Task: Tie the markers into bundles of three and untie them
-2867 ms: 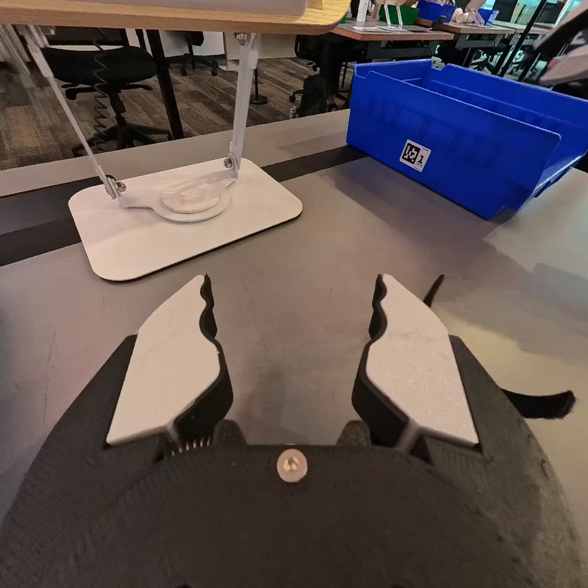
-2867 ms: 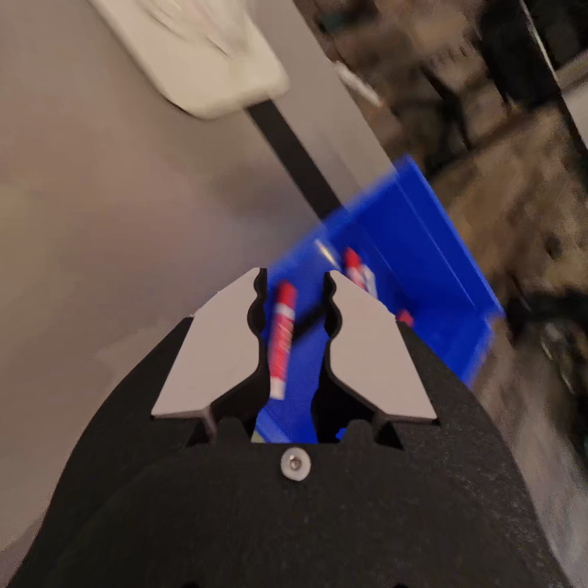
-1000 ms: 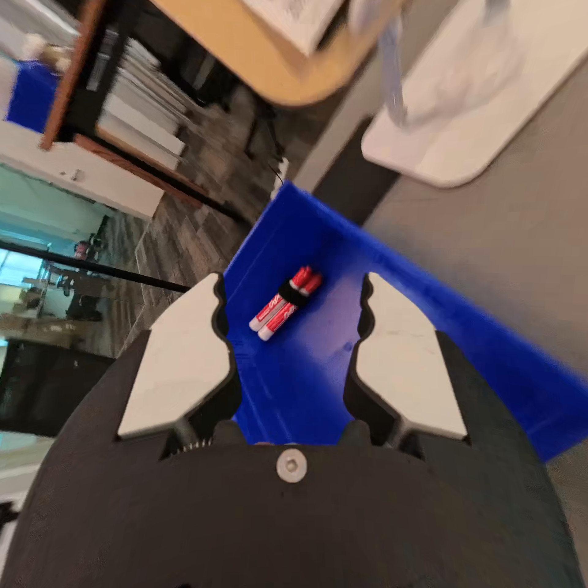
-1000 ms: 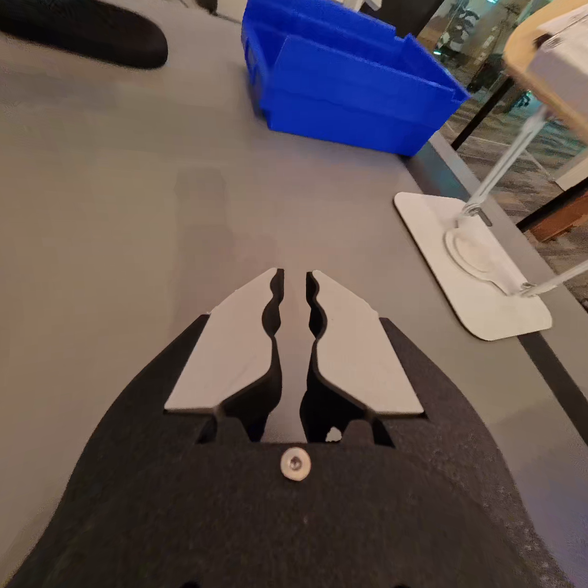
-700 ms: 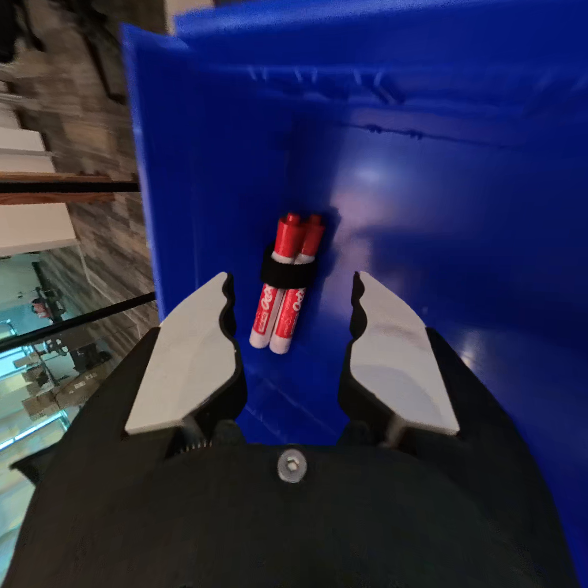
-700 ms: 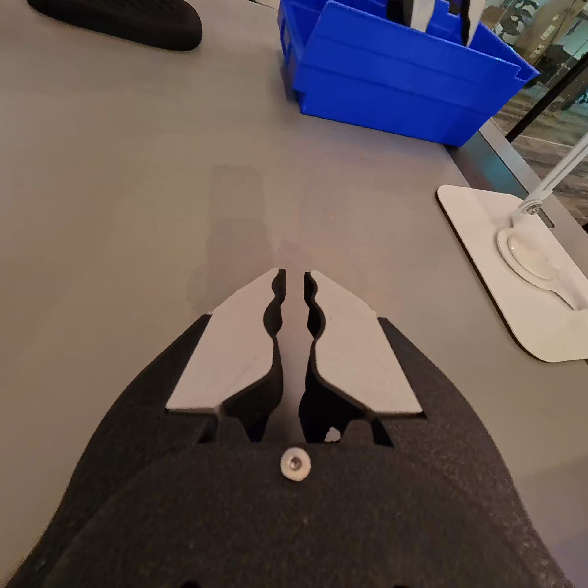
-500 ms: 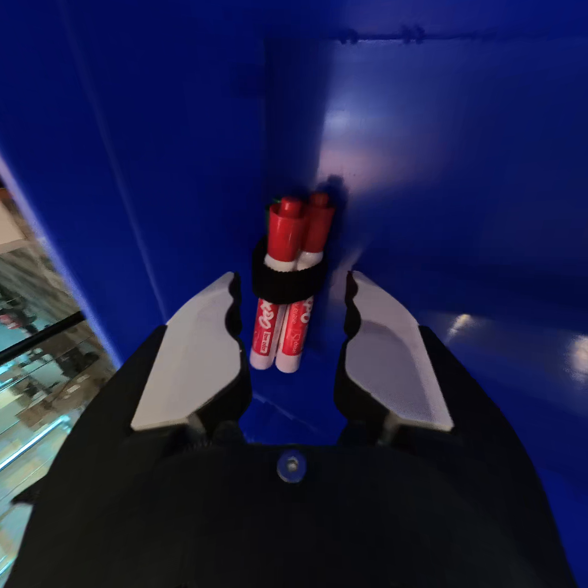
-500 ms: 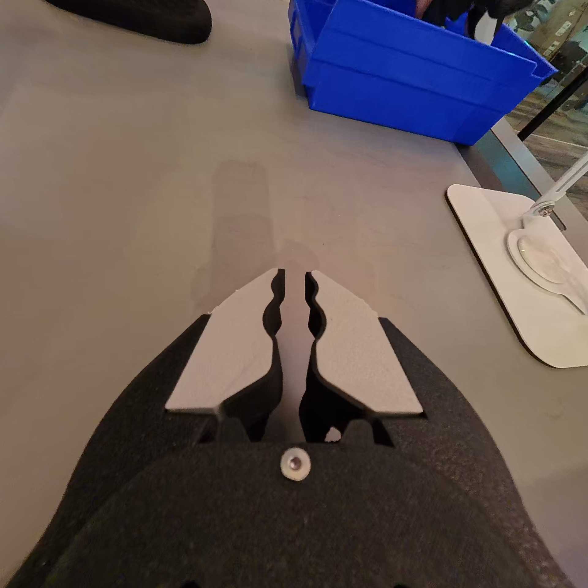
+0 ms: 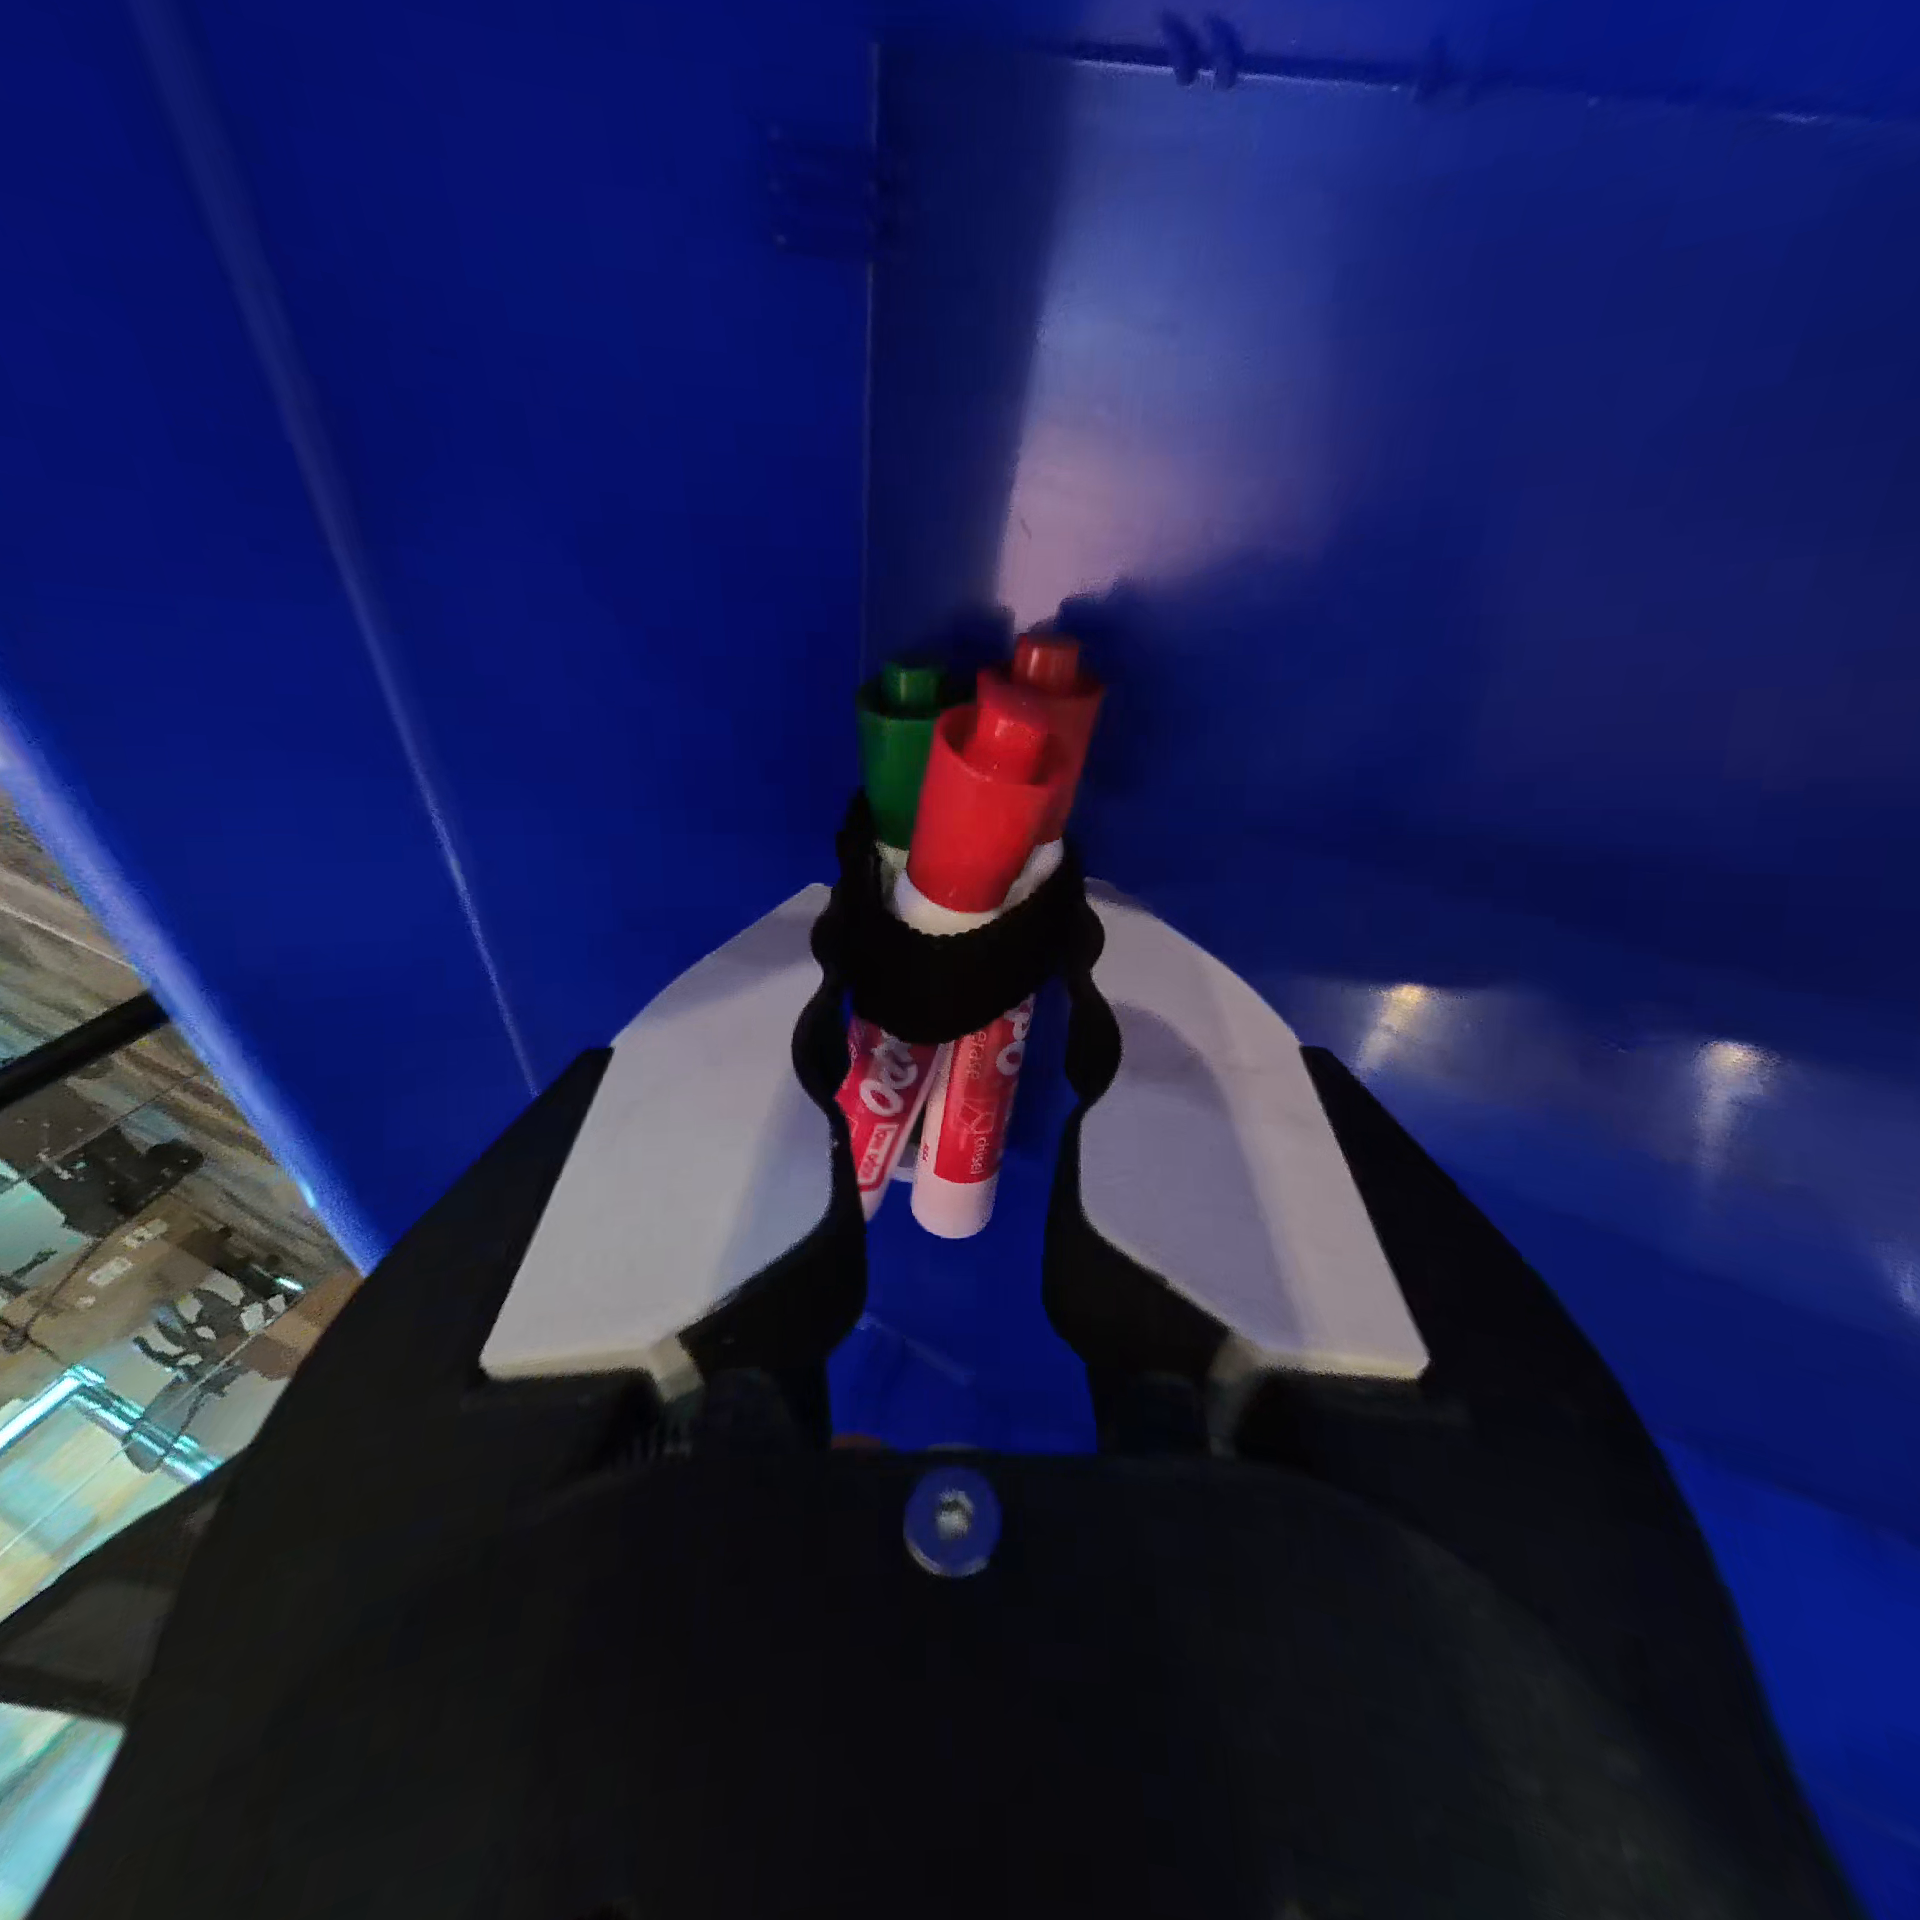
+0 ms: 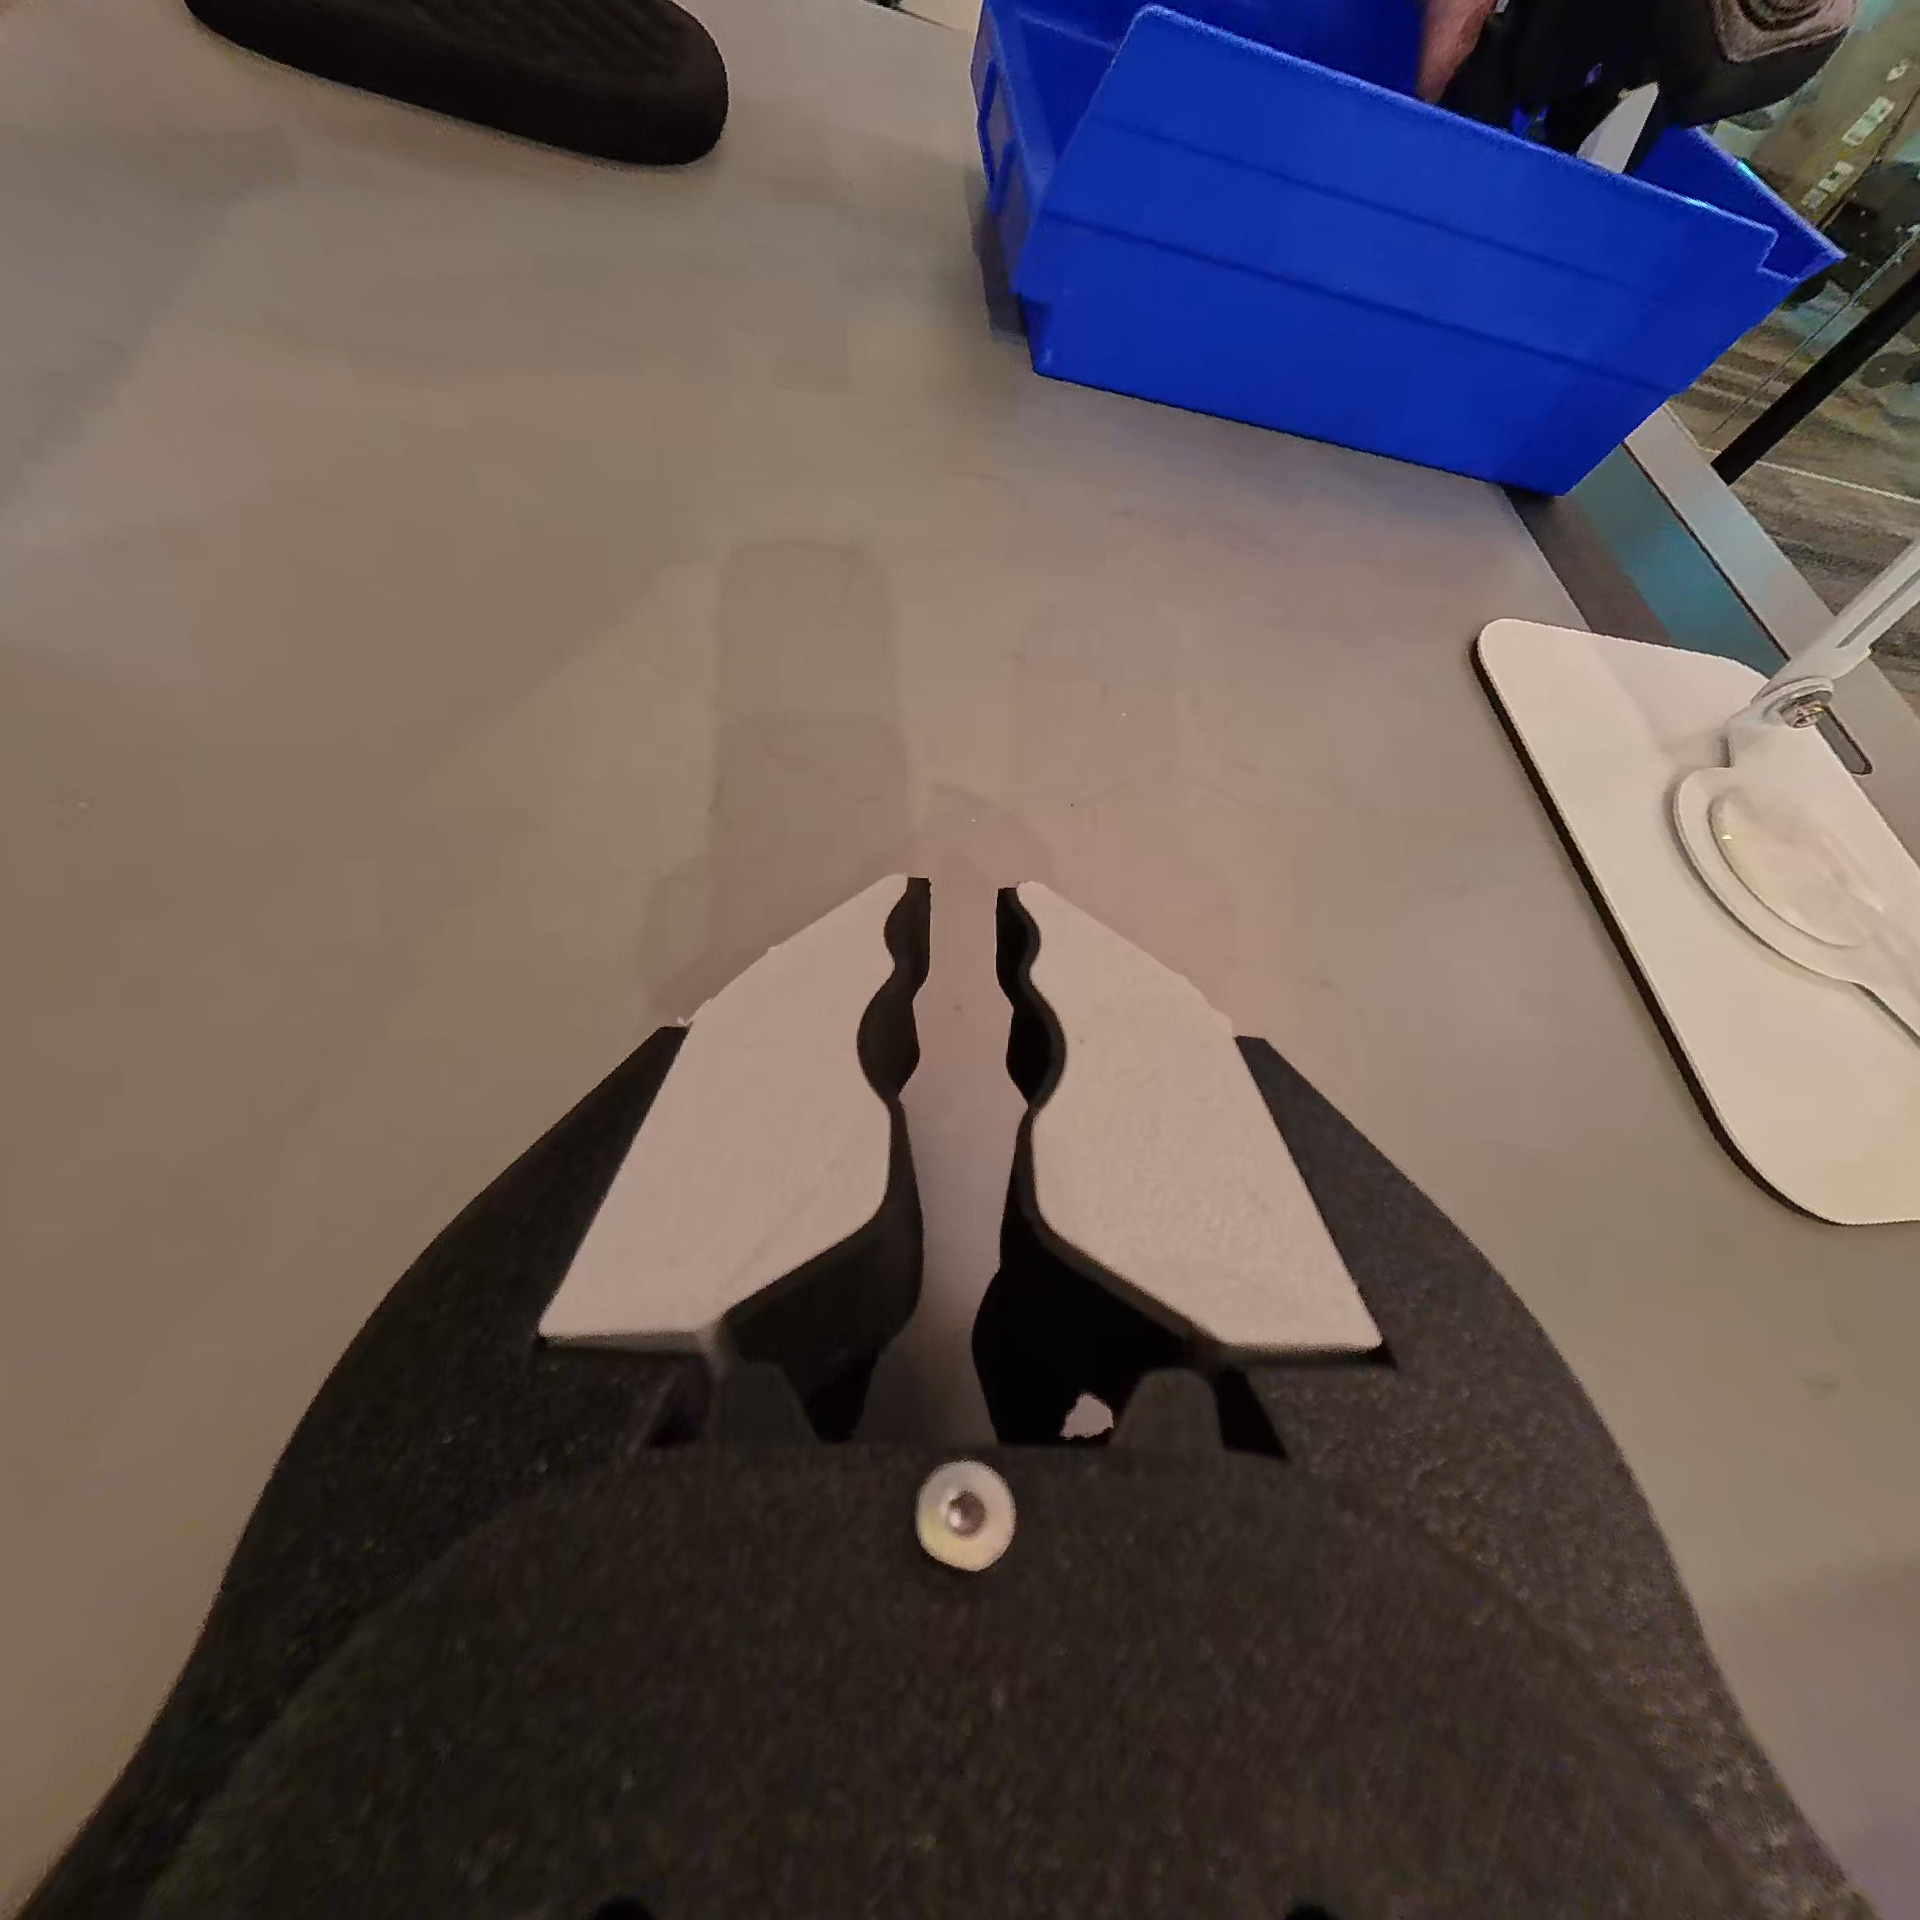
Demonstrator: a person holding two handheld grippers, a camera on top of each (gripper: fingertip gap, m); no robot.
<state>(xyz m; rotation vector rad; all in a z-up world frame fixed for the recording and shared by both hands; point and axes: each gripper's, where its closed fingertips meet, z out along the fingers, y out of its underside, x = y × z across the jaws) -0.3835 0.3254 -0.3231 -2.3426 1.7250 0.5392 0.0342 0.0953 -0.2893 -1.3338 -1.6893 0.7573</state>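
A bundle of three markers [image 9: 961, 831], two with red caps and one with a green cap [image 9: 899, 748], is bound by a black band [image 9: 951, 977]. It is inside the blue bin [image 9: 1455, 520], near a corner. My left gripper [image 9: 956, 935] is shut on the bundle at the band, with the caps pointing away from me. My right gripper [image 10: 956, 894] is shut and empty, with only a thin gap between its fingers, low over the grey table [image 10: 416, 520]. The blue bin [image 10: 1351, 301] stands ahead of it to the right.
A black padded object [image 10: 468, 73] lies at the table's far left. A white stand base [image 10: 1714, 883] with a slim post sits at the right by the table edge. A dark shape and a hand reach into the bin's far end [image 10: 1538, 62]. My hands' fingertips stand some 50 centimeters from each other. The white stand base [image 10: 1714, 883] lies around 25 centimeters away from my right fingertips.
My left gripper came down into the bin, moved up around the bundle and closed on it. The green cap now shows. My right gripper stayed shut and shifted slightly over the table.
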